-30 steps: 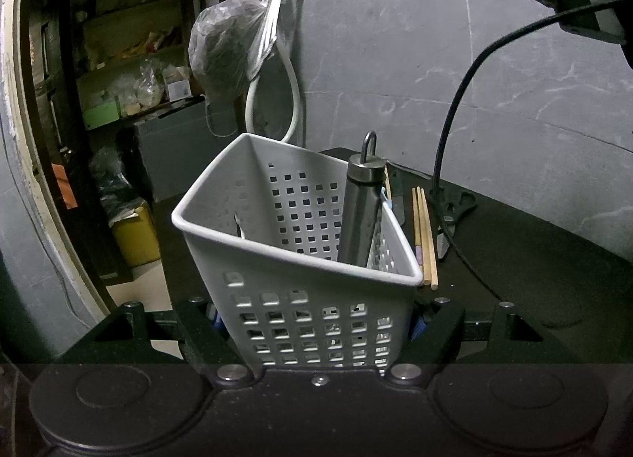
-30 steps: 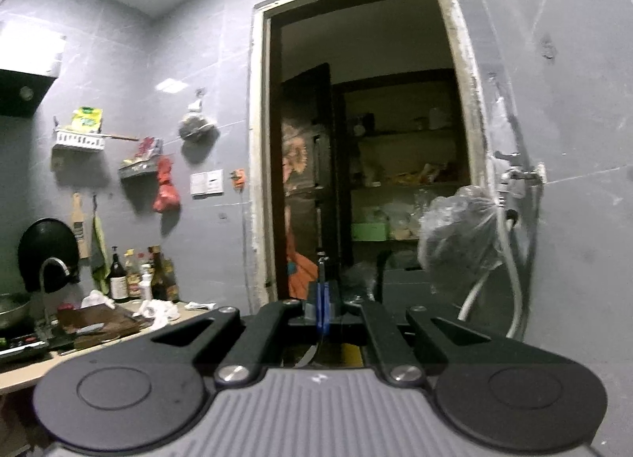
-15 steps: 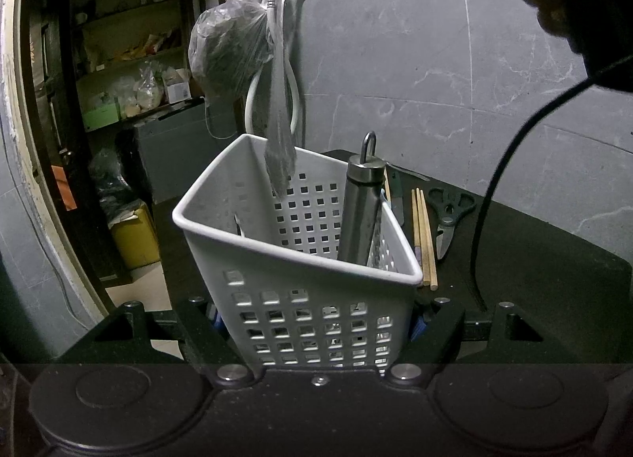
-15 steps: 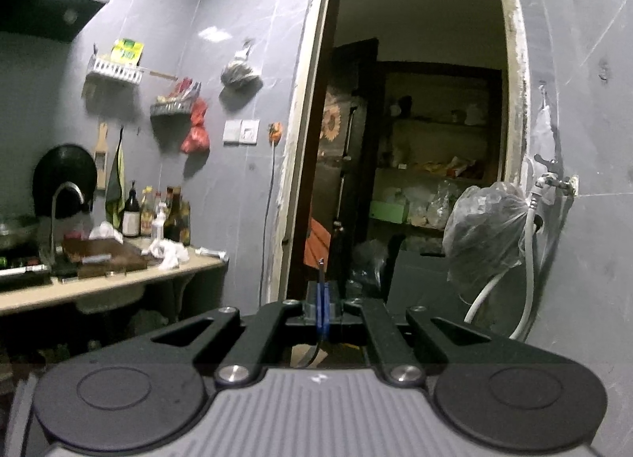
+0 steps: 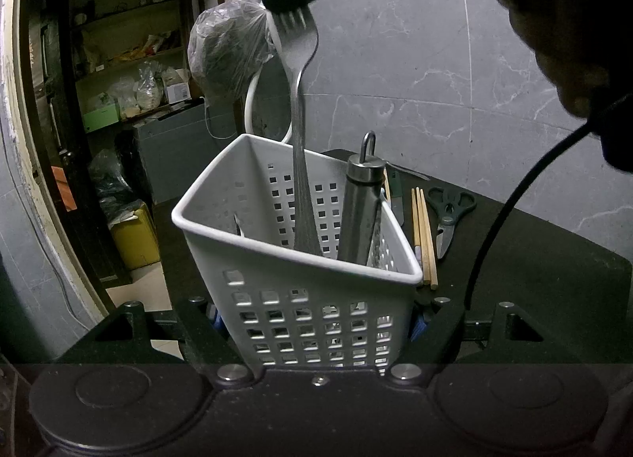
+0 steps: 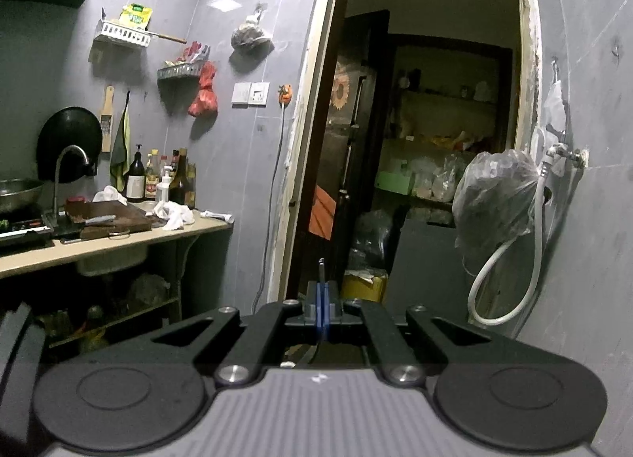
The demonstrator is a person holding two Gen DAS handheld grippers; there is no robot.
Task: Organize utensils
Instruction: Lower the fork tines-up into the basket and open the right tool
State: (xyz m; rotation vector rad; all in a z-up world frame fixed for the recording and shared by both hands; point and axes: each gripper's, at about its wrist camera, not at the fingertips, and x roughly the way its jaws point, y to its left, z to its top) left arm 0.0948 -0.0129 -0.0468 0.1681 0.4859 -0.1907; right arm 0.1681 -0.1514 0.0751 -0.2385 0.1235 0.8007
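No writing or brand can be read anywhere, not even on the bottles [image 6: 158, 176] lined up far left of the right gripper; the white perforated basket [image 5: 300, 271] is clamped between the fingers of the left gripper [image 5: 314, 322], whose pads press on its two lower side walls; it is held upright just ahead of that gripper, over the dark counter [image 5: 534, 279]. The right gripper [image 6: 321, 312] is closed tight on the tine end of a fork [image 5: 297, 132]; the fork is hung tines up, its handle lowered inside the basket. To the right of the fork, a steel cylindrical tool [image 5: 362, 211] with a hanging loop is leaned in the basket, and a small metal tip [image 5: 238, 224] is seen at the left wall. Beyond the basket to the right, wooden chopsticks [image 5: 423, 235], dark-handled scissors [image 5: 449, 215] and a knife [image 5: 397, 196] are laid on the counter; a black cable [image 5: 498, 219] is draped across them. Farther ahead, a plastic bag [image 5: 229, 53] and a white hose [image 6: 510, 259] are hung beside a doorway [image 6: 427, 140].
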